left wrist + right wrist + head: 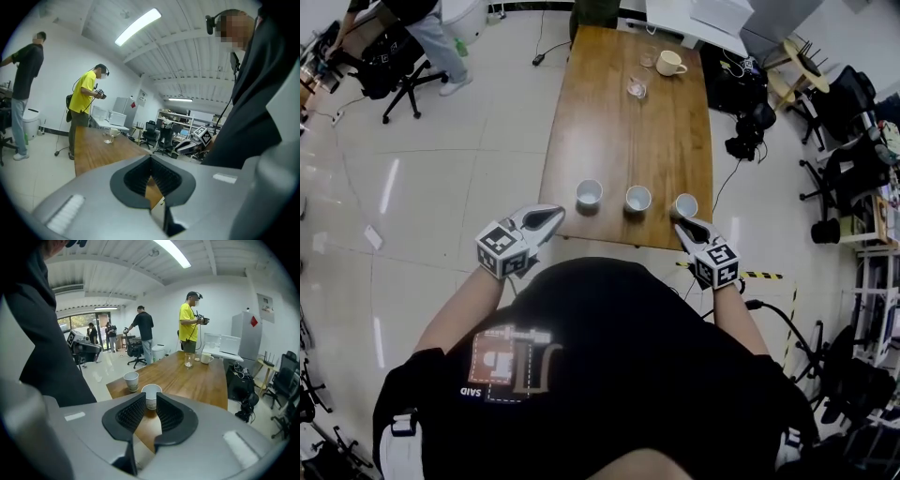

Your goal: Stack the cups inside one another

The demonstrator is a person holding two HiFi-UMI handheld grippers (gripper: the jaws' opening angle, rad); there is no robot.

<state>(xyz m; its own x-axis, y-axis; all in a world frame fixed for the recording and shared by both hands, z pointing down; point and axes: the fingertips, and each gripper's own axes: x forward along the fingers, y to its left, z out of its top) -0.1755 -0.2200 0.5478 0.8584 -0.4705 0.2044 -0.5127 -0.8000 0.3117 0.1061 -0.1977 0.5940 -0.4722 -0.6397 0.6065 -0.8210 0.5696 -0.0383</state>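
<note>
**Head view.** The counter (619,141) carries three white cups in a row along its near edge: the left cup (589,193), the middle cup (637,199) and the right cup (684,205). All stand upright and apart, and none is nested. Your left gripper (555,216) is off the counter's near left corner, near the left cup and clear of it. Your right gripper (682,228) has its tips just beside the right cup. A mug (670,63) and a glass (637,88) stand at the far end.

**Left gripper view.** Your fingers (164,176) are pressed together with nothing between them. The counter runs away beyond them.

**Right gripper view.** Your fingers (133,411) are spread. One cup (151,397) shows in the gap past the tips, and neither pad is on it. A second cup (131,380) stands farther off to its left. Which of the row these two are cannot be told from this view.
</note>
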